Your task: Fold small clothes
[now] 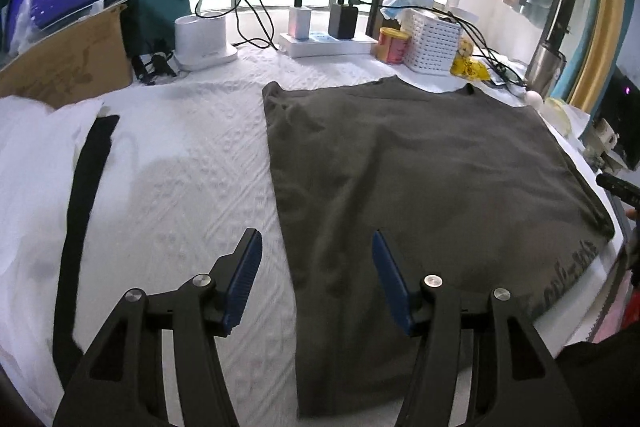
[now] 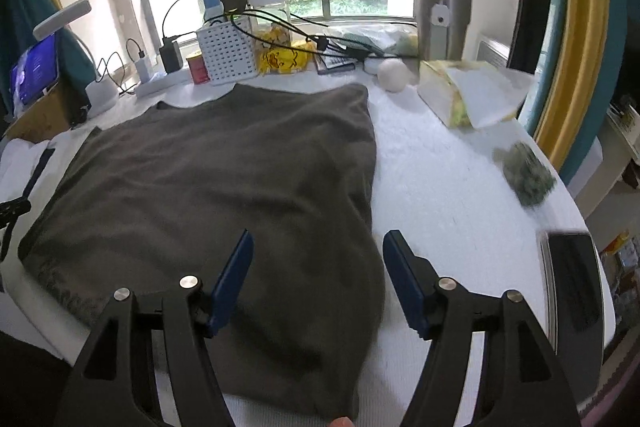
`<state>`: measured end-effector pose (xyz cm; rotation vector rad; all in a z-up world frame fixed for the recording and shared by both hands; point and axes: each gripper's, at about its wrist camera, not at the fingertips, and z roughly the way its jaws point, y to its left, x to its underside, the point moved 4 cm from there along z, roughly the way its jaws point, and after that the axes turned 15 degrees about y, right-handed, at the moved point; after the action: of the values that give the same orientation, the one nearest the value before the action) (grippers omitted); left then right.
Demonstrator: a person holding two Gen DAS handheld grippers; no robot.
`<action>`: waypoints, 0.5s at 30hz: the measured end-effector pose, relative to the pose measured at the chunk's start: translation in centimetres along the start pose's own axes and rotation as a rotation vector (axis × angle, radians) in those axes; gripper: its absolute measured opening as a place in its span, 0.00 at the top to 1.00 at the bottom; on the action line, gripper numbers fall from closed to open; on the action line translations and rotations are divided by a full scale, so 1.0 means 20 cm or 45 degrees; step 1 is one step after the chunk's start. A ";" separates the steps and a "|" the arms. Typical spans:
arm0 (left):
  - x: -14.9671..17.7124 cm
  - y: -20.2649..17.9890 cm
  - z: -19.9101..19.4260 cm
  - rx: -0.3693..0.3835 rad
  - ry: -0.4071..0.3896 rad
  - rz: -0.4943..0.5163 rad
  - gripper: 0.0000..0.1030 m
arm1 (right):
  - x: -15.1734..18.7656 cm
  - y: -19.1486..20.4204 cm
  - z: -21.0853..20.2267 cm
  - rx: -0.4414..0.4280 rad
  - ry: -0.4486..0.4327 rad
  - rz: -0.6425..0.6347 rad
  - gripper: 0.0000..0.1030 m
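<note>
Garment: a dark olive-grey shirt point(image 1: 420, 179) lies flat on the white covering point(image 1: 192, 163), folded to a rough rectangle, neckline toward the window.
Garment edges: its left side runs as a straight fold down the covering; its right side point(image 2: 370, 163) is a softer, rounded fold; the near hem hangs slightly over the table's front edge.
Garment surface: matte knit, shallow wrinkles, faint lettering near one lower corner.
Left tool point(image 1: 316, 279): released, blue ribbed pads spread wide, nothing between them; it hangs above the shirt's left fold, one pad over bare covering, the other over cloth.
Right tool point(image 2: 318, 279): released, jaws wide apart and empty; it hangs above the shirt's right fold, one pad over cloth, the other over bare covering.
Covering: white, quilted with an embossed diamond pattern.
Open room, left: a broad bare strip between the shirt and a black strap point(image 1: 82, 211) lying on white fabric.
Open room, right: bare covering out to a dark phone point(image 2: 576, 283) near the table edge and a green fuzzy clump point(image 2: 526, 177).
Far edge: crowded with a white perforated basket point(image 2: 228, 53), a red tin point(image 2: 199, 67), chargers, cables and a tissue box point(image 2: 460, 95).
</note>
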<state>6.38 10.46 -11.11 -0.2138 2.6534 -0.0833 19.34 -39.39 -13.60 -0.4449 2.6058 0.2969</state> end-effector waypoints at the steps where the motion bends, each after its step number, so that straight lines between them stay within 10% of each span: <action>1: -0.02 0.00 0.01 0.002 0.004 0.000 0.41 | -0.02 0.00 0.01 -0.005 0.001 -0.003 0.34; 15: -0.39 0.05 0.22 -0.010 0.023 0.031 0.41 | -0.29 -0.01 0.20 0.023 0.041 -0.027 0.34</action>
<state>15.19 12.60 -11.63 -0.1843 2.6743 -0.0679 25.87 -36.90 -14.26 -0.4746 2.6309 0.2614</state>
